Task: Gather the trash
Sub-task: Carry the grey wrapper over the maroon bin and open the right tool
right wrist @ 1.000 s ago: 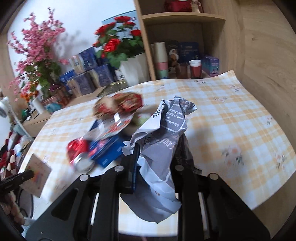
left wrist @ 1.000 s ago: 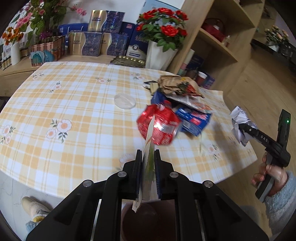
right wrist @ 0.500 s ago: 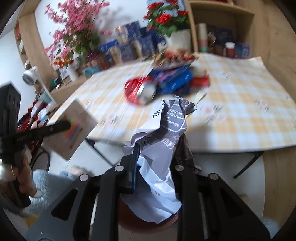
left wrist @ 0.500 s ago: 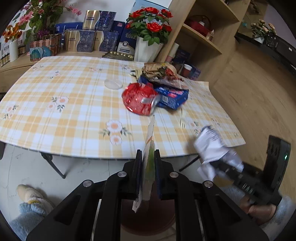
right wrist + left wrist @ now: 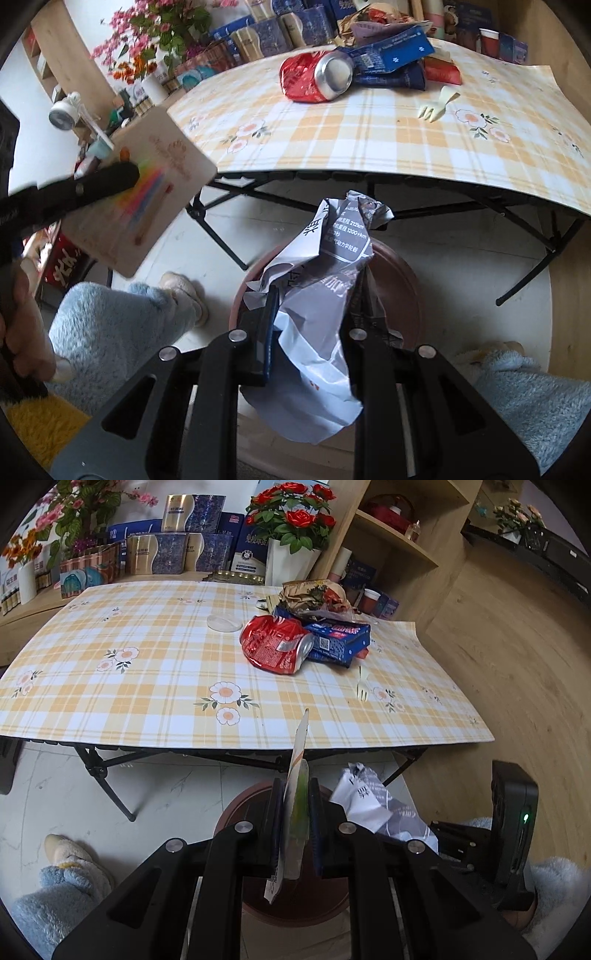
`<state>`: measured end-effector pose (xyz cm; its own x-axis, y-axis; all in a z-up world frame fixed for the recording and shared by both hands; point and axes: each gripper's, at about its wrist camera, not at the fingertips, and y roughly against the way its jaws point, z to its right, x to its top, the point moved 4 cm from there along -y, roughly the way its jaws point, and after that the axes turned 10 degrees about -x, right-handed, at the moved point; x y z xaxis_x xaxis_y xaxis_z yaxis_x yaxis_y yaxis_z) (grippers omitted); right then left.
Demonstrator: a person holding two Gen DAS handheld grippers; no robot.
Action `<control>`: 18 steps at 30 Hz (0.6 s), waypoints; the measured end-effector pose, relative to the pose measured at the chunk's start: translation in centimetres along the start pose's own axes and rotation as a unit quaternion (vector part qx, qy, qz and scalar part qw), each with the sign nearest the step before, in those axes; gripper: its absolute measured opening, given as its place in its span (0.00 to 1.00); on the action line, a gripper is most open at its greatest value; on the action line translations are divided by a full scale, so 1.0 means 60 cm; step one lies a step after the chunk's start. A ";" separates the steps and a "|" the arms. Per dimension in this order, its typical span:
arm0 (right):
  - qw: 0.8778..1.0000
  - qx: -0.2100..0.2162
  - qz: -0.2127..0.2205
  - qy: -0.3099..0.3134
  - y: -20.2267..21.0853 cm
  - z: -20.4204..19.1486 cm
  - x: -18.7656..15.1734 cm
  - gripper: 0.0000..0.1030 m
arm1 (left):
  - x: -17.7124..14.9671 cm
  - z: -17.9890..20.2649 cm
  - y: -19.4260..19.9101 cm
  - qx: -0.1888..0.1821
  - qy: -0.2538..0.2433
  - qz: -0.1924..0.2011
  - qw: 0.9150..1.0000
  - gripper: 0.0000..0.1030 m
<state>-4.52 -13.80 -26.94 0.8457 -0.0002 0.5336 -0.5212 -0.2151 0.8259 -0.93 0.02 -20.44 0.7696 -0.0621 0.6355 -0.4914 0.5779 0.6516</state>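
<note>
My left gripper is shut on a flat printed card, seen edge-on here and face-on in the right wrist view. My right gripper is shut on a crumpled grey and white wrapper, which also shows at the lower right of the left wrist view. Both hang over a round reddish-brown bin on the floor in front of the table. On the checked tablecloth lie a crushed red can, a blue box, a brown wrapper and a pale plastic fork.
A clear round lid lies mid-table. Black folding table legs stand just behind the bin. The person's fluffy blue legs and a slipper flank it. Boxes, a white vase of red roses and wooden shelves line the back.
Both grippers have drawn back from the table and sunk over the bin, each keeping its hold. The right one tilted downward and now sits close beside the left.
</note>
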 end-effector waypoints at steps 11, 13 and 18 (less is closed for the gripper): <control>0.996 -0.058 0.030 -0.067 0.002 0.066 0.006 0.94 | -0.015 0.003 -0.028 -0.002 -0.002 -0.020 1.000 0.13; 0.993 -0.058 0.026 -0.098 -0.001 0.088 0.005 0.94 | -0.018 0.005 -0.030 -0.001 -0.005 -0.024 1.000 0.13; 0.990 -0.069 0.044 -0.116 0.010 0.107 0.009 0.94 | -0.020 0.014 -0.037 0.003 -0.023 -0.036 0.999 0.13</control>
<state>-3.65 -20.18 -27.35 0.7914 -0.2404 0.5620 -0.5915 -0.0691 0.8034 -1.10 -1.87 -22.30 0.7837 -0.1404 0.6051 -0.4381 0.5656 0.6987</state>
